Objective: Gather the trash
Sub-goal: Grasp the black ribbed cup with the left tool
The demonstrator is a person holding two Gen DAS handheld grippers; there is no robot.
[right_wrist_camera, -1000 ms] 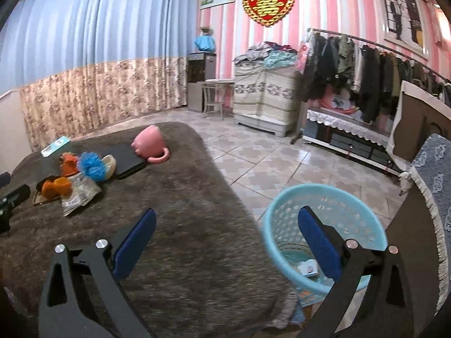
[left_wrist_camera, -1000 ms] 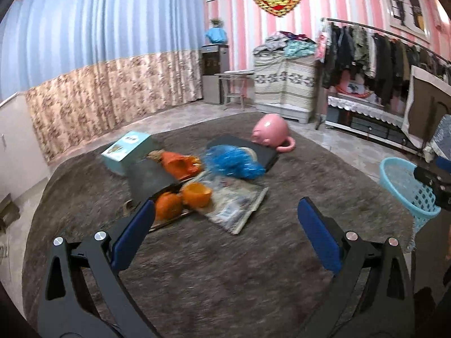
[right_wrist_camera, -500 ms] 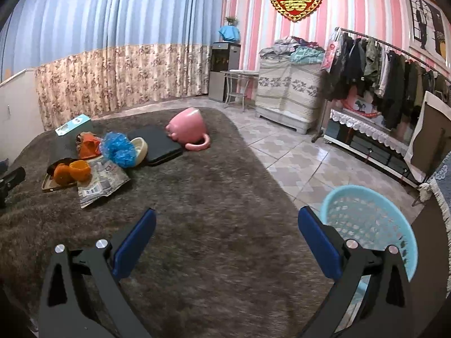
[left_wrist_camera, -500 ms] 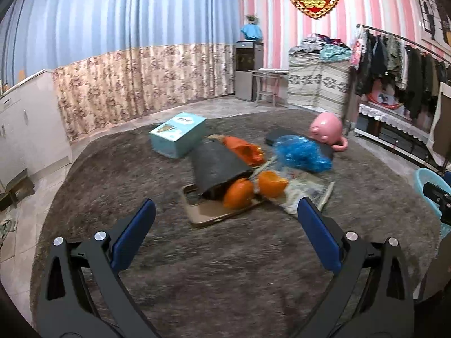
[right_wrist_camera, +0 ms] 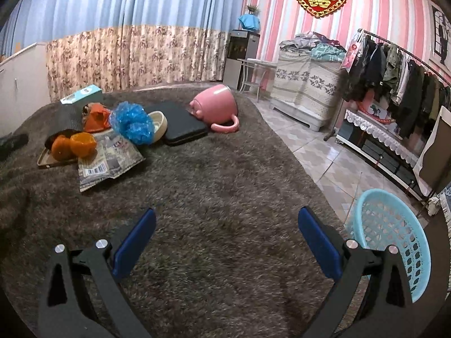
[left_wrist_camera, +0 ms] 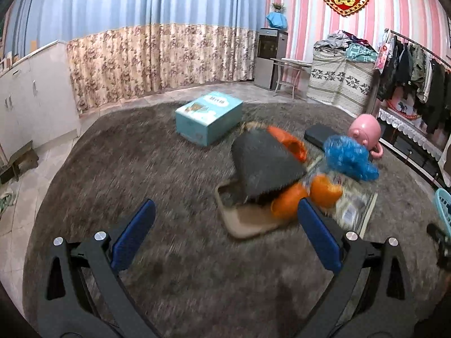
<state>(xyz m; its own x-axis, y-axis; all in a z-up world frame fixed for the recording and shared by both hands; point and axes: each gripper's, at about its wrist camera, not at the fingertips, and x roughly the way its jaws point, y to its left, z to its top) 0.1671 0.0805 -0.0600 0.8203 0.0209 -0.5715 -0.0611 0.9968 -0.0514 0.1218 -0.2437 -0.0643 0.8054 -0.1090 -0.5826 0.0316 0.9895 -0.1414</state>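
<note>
Covering the floor, a shaggy brown rug point(right_wrist_camera: 225, 174) holds clutter; only the right view shows the whole blue basket point(right_wrist_camera: 394, 242) at four o'clock. Left gripper point(left_wrist_camera: 225, 225) and right gripper point(right_wrist_camera: 225, 233) both gape, holding nothing.

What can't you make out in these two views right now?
- Left wrist view: motion blur smears the orange peels and newspaper.
- Left wrist view: the image edge cuts off the blue basket.
- Right wrist view: the basket's inside is hidden behind its wall and the right gripper.

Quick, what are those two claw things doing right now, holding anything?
Left gripper: open, holding nothing.
Right gripper: open, holding nothing.
</note>
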